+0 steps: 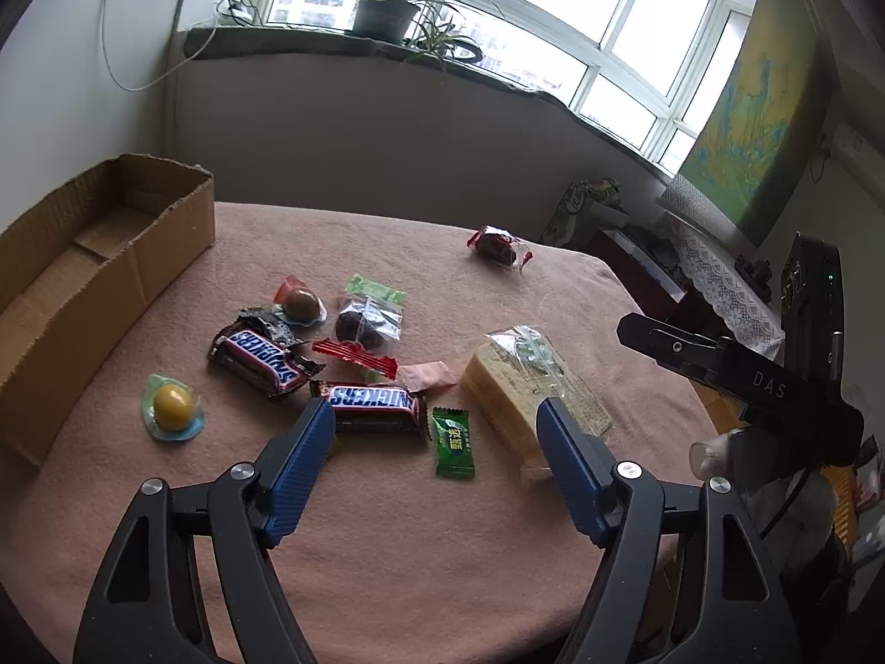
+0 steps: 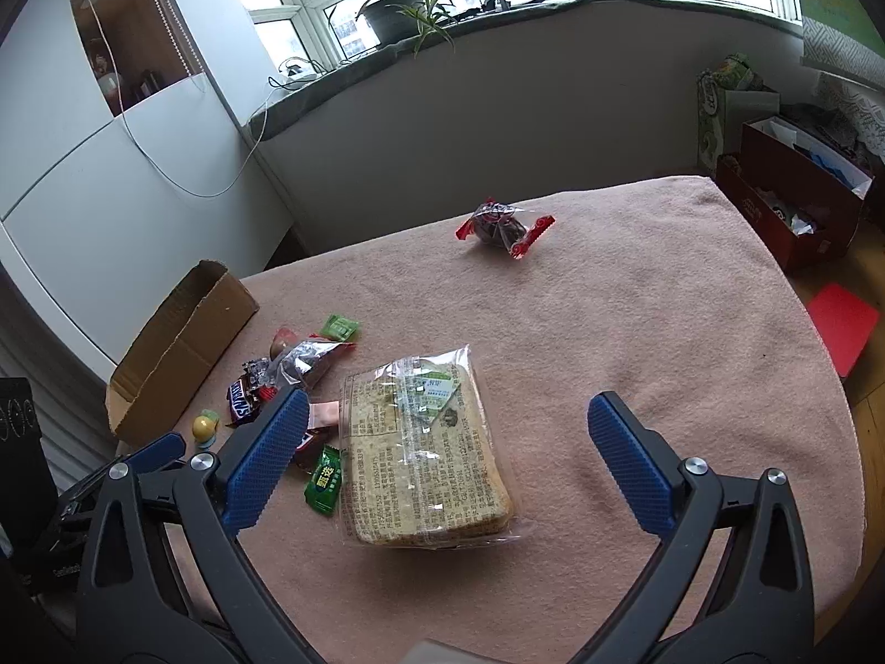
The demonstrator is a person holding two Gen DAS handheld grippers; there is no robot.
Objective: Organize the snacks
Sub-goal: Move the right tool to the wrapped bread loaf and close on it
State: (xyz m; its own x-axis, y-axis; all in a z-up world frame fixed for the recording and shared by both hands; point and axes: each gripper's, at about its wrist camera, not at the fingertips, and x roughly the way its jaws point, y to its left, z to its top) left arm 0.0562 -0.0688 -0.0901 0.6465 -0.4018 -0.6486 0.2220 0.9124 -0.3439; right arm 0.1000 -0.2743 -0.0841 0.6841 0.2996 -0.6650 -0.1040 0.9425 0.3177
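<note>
Snacks lie scattered on your pink tablecloth (image 1: 387, 553): from the left, an open cardboard box (image 1: 83, 276), one yellow jelly cup (image 1: 172, 406), one brown jelly cup (image 1: 301, 304), two bars reading SNICKERS (image 1: 260, 359) (image 1: 373, 403), the nearer with its long axis across your view, one green candy (image 1: 453, 442) with Chinese print, and one wrapped bread slice (image 2: 426, 442) with its long axis running away from you. Your left gripper (image 1: 434, 426) hovers wide open and empty over the nearer bar and candy. Your right gripper (image 2: 445, 426) gapes over the bread, gripping nothing.
</note>
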